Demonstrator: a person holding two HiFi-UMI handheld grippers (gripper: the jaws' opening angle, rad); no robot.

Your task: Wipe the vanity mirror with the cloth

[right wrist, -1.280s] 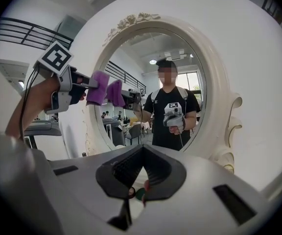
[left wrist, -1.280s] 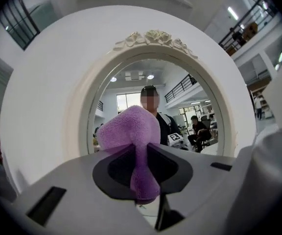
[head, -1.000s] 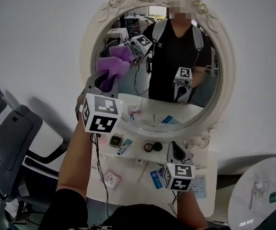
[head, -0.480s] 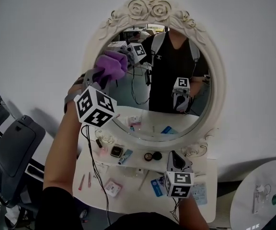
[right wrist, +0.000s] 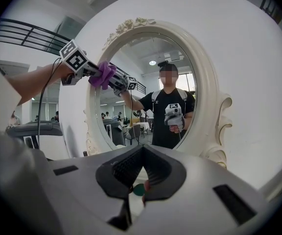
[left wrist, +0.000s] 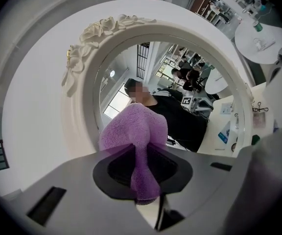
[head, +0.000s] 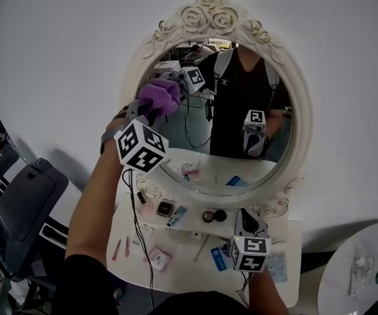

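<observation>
At the tip of the left gripper (head: 147, 112) a purple cloth (head: 159, 96) is pinched between closed jaws, with a bunched wad sticking out past them and a tail hanging back through the jaw gap. The wad ahead of this gripper sits against the glass of the vanity mirror (head: 304, 130), on the upper left of the pane just inside the white rose-carved frame. In the right gripper view the cloth meets its own reflection, so it looks to be touching. The left gripper is raised on an outstretched bare forearm (head: 100, 202), marker cube toward the head camera. Well below and to the right of it, the right gripper (head: 244, 216) is held low over the white vanity table (head: 291, 231), well apart from the cloth. Its jaws are together with nothing between them, pointing up at the lower part of the mirror. Under and beside the right gripper small items lie scattered on the table: a black round compact (head: 214, 216) just left of its jaws, a square watch-like thing (head: 165, 209) further left, and a blue tube (head: 178, 214) between those two. A cable (head: 136, 222) hangs down from the left gripper across the table. Far to the left of both grippers stands a dark grey chair (head: 25, 209). To the right of the right gripper, near the picture corner, is a white round table (head: 366, 261). The mirror reflects the person in a black shirt holding both grippers.
</observation>
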